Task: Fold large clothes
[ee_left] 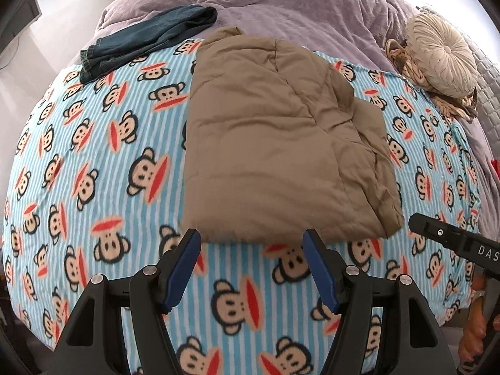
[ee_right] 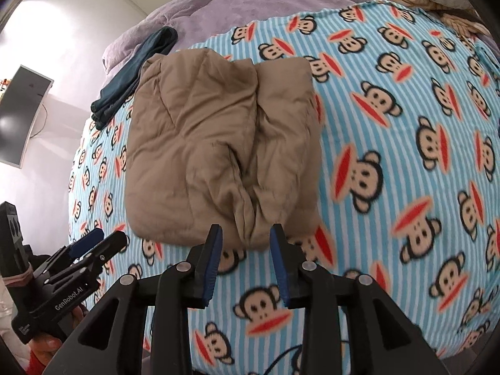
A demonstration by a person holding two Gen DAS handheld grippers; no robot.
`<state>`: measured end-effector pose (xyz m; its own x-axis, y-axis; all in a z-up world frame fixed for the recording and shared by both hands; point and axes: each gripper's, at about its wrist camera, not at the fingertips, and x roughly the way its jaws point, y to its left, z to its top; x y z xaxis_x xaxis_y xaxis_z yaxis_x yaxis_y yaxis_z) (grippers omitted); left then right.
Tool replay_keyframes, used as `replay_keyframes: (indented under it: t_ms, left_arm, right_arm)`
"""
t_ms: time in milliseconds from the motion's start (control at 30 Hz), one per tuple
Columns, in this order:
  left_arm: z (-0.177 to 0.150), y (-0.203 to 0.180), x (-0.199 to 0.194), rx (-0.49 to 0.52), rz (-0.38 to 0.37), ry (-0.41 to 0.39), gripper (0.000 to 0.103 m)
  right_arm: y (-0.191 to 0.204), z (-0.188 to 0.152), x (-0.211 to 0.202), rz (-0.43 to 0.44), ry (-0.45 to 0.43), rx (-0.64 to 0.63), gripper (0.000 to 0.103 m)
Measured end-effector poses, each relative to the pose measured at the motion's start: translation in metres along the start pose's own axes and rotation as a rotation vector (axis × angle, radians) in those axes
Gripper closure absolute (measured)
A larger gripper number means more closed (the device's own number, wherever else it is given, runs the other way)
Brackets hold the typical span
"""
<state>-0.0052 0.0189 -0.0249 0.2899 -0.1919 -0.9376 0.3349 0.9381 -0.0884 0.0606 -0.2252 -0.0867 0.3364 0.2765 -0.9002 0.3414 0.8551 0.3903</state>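
A tan padded garment (ee_left: 275, 143) lies folded into a thick rectangle on a blue striped monkey-print blanket (ee_left: 93, 187). It also shows in the right wrist view (ee_right: 218, 156), with a seam down its middle. My left gripper (ee_left: 251, 240) is open and empty, its blue pads just short of the garment's near edge. My right gripper (ee_right: 246, 234) is open and empty, its tips at the garment's near edge. The left gripper also shows at the left of the right wrist view (ee_right: 93, 243).
Folded dark blue jeans (ee_left: 147, 37) lie at the blanket's far left. A purple duvet (ee_left: 281, 0) covers the bed's far end. A round cream cushion (ee_left: 443, 59) sits at the far right. A monitor (ee_right: 22, 115) stands left of the bed.
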Motion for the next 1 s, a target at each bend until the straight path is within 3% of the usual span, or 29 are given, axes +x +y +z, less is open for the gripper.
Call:
replay_keyframes:
  t_ms: [67, 100, 133, 533, 633, 667, 767, 1000]
  left_arm:
    - [-0.004, 0.002, -0.006, -0.009, 0.003, 0.0, 0.032]
    - [-0.006, 0.003, -0.01, -0.017, 0.003, 0.001, 0.021]
    - [-0.008, 0.004, -0.012, -0.024, 0.0, -0.001, 0.017]
    - [-0.017, 0.011, -0.037, -0.049, 0.008, -0.027, 0.016]
    - [-0.015, 0.011, -0.041, -0.051, 0.014, -0.034, 0.013]
    - [-0.014, 0.012, -0.042, -0.054, 0.018, -0.035, 0.0]
    - [-0.012, 0.012, -0.047, -0.058, 0.025, -0.056, 0.0]
    - [-0.008, 0.011, -0.056, -0.046, 0.035, -0.083, 0.0]
  right_arm:
    - [0.0, -0.006, -0.006, -0.006, 0.001, 0.001, 0.059]
    - [0.001, -0.01, -0.01, -0.012, 0.0, -0.001, 0.054]
    - [0.002, -0.012, -0.013, -0.017, -0.002, -0.004, 0.053]
    - [0.018, -0.026, -0.036, -0.034, -0.022, -0.022, 0.046]
    - [0.022, -0.024, -0.043, -0.047, -0.04, -0.032, 0.039]
    - [0.024, -0.023, -0.046, -0.047, -0.046, -0.033, 0.036]
    - [0.028, -0.02, -0.053, -0.058, -0.069, -0.039, 0.024]
    - [0.038, -0.015, -0.061, -0.108, -0.092, -0.066, 0.014]
